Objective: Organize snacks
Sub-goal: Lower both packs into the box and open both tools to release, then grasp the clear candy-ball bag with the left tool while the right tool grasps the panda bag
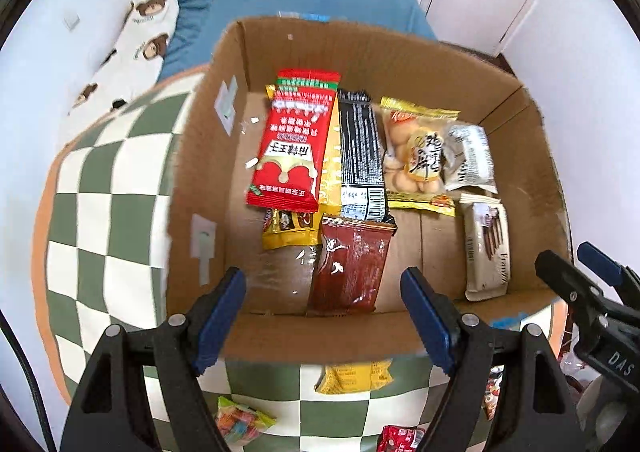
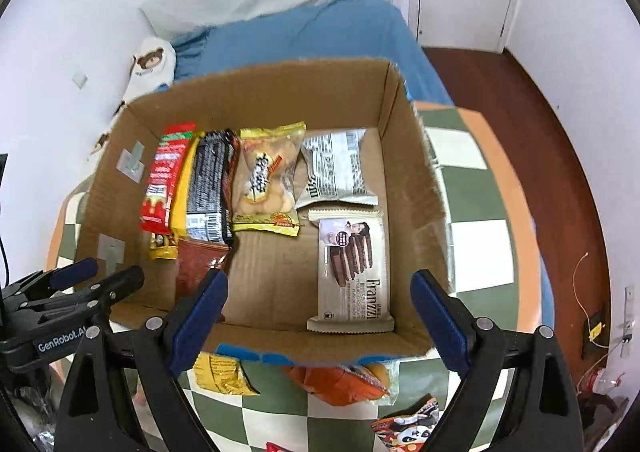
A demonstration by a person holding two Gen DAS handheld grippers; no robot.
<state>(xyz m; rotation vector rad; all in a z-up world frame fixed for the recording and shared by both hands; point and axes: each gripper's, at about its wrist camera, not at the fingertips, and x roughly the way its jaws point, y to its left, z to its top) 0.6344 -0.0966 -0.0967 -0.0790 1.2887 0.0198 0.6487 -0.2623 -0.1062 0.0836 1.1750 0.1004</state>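
Note:
An open cardboard box (image 1: pixel 200 139) (image 2: pixel 416 155) sits on a green-and-white checked table. Inside lie several snack packs: a red pack (image 1: pixel 292 139) (image 2: pixel 164 179), a black bar (image 1: pixel 360 151) (image 2: pixel 210 187), a yellow biscuit bag (image 1: pixel 416 155) (image 2: pixel 270 175), a dark red pack (image 1: pixel 348 264) (image 2: pixel 198 264), a beige Franzzi wafer pack (image 1: pixel 486 248) (image 2: pixel 354 268) and a grey pack (image 2: pixel 336 167). My left gripper (image 1: pixel 324 316) is open and empty over the box's near wall. My right gripper (image 2: pixel 320 324) is open and empty above the near right of the box.
Loose snacks lie on the table in front of the box: a yellow pack (image 1: pixel 356 376) (image 2: pixel 222 374), an orange bag (image 2: pixel 340 384), a colourful candy bag (image 1: pixel 240 420), a panda pack (image 2: pixel 408 424). A bed with a blue sheet (image 2: pixel 312 35) stands behind. Wood floor (image 2: pixel 560 131) lies to the right.

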